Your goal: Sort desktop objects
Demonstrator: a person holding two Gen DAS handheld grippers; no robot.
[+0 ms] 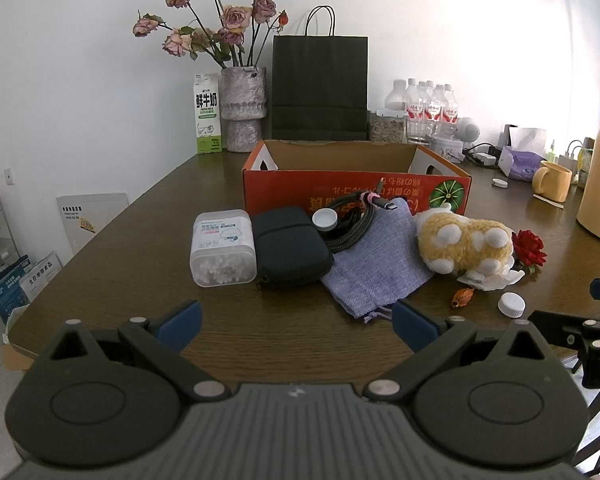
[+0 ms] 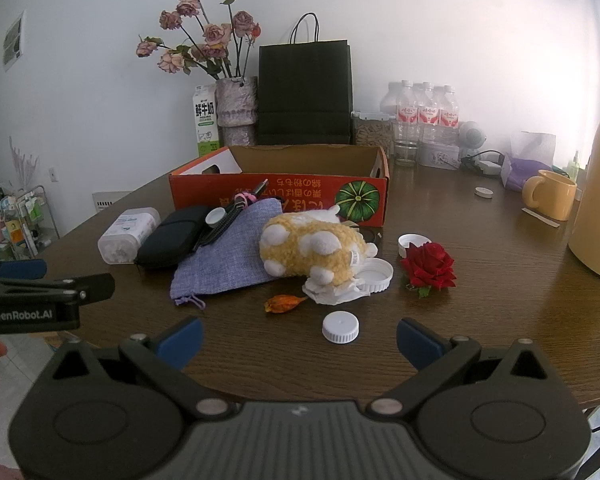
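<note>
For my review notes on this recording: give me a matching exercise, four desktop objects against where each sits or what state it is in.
Things:
1. plush toy
2. cotton swab box
3. red rose
4. orange cardboard box

Places or states:
A. lying on its side, leftmost of the pile, beside the black pouch
B. open at the top, behind the pile
C. partly on the purple cloth bag and crumpled tissue
D. lying on the table, right of the pile

Pairs: 1-C, 2-A, 3-D, 4-B
</note>
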